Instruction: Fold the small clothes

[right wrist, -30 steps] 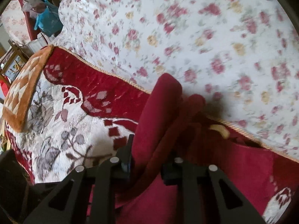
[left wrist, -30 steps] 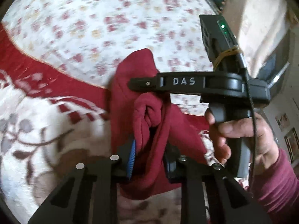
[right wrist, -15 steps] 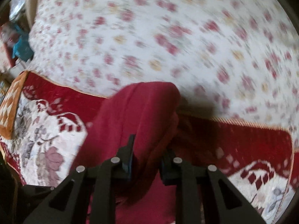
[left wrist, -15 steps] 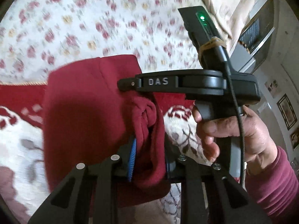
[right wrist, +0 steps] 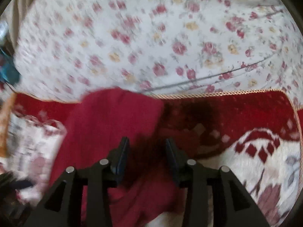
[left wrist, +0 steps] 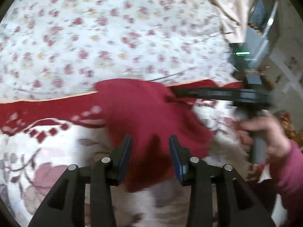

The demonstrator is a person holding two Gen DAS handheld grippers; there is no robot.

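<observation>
Red garment (left wrist: 149, 117) lies spread on the patterned rug (left wrist: 37, 151) below the floral sheet (left wrist: 94, 37); your left gripper (left wrist: 150, 151) and right gripper (right wrist: 146, 151) have just been opening, pads clear of the cloth, apparently releasing it to settle flat.

No readable text; marking on right gripper (left wrist: 219, 93) body blurred beyond reading.

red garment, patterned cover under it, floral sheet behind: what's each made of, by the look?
Red garment: soft matte knit or fleece, probably; it drapes in rounded folds with no sheen. Patterned cover: thick woven or plush textile, likely; it has a twisted gold cord edge and its pattern looks woven in. Floral sheet: thin printed cotton-like cloth, smooth and flat. Motion blur hides the weave on all three.
</observation>
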